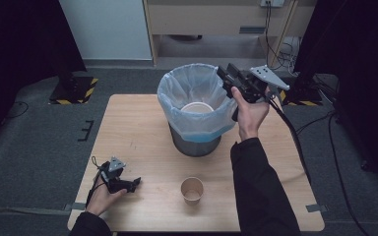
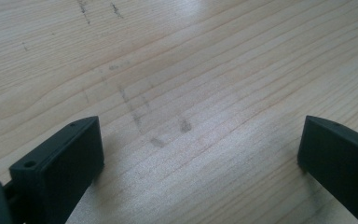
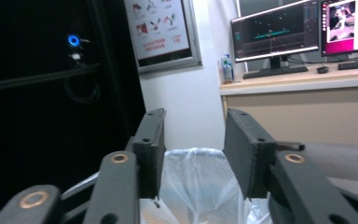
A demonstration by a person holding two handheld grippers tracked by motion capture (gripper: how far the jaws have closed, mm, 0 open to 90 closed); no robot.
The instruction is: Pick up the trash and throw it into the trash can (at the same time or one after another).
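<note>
A grey bin [image 1: 195, 143] lined with a pale blue plastic bag [image 1: 176, 93] stands at the back middle of the wooden table [image 1: 138, 129]. A paper cup [image 1: 197, 107] lies inside it. A second paper cup [image 1: 192, 190] stands upright near the table's front edge. My right gripper [image 1: 226, 74] hangs over the bin's right rim, open and empty; in the right gripper view its jaws [image 3: 193, 154] frame the bag [image 3: 200, 182] below. My left gripper [image 1: 135, 185] rests on the table at front left, open; the left gripper view has bare wood [image 2: 191, 84] between its spread fingertips [image 2: 200, 140].
A black cable [image 1: 295, 142] trails from the right gripper across the table's right side. Stand bases with hazard stripes [image 1: 74, 91] sit on the floor behind the table. A desk with monitors [image 3: 275, 35] and a bottle [image 3: 227, 67] lies beyond the bin.
</note>
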